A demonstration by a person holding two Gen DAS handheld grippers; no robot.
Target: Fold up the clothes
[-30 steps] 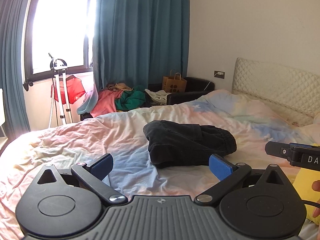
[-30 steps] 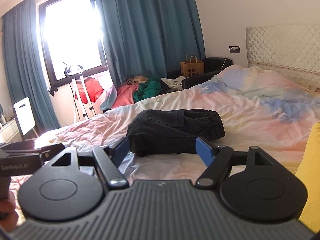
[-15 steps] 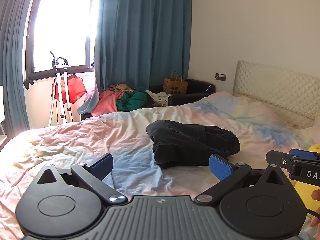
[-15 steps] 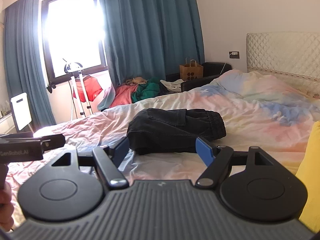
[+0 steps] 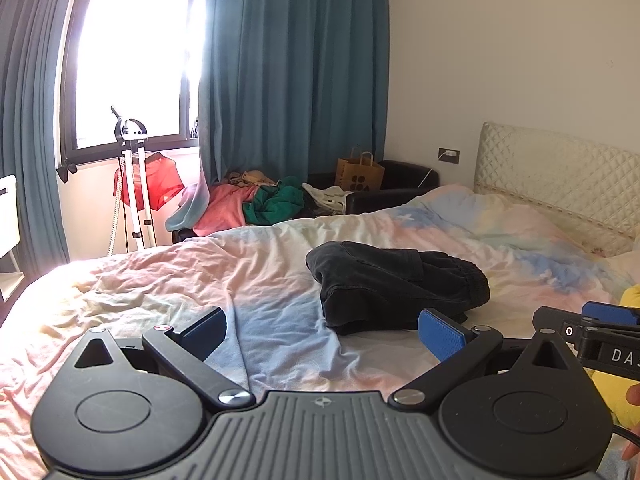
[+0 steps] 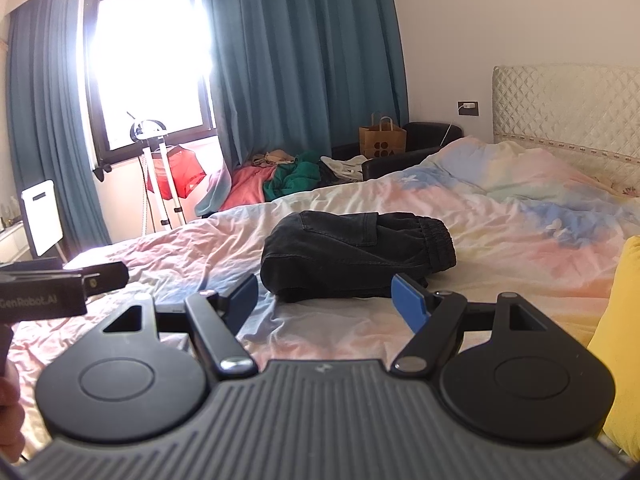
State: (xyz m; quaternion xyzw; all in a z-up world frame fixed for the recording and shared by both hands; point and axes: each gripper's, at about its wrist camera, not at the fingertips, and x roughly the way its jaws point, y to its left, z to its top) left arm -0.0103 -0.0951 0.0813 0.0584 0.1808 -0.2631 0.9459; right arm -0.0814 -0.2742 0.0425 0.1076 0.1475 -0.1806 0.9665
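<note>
Black against pastel

Black trousers [image 6: 352, 256] lie on the bed [image 6: 500, 208], whose cover is blotched pink, blue and cream; behind the bed hang teal curtains [image 6: 304, 60]; the headboard [image 6: 568, 104] is cream, diamond-quilted.

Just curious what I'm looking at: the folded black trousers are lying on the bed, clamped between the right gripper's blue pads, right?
Not clamped. The right wrist view shows the right gripper open and empty, short of the folded black trousers, which do lie on the bed.

Black trousers [image 5: 394, 282] are lying folded into a thick, compact bundle on the pastel bed [image 5: 240, 268], a flapped pocket showing on top, the gathered elastic waistband facing right, the folded edge facing left.
</note>
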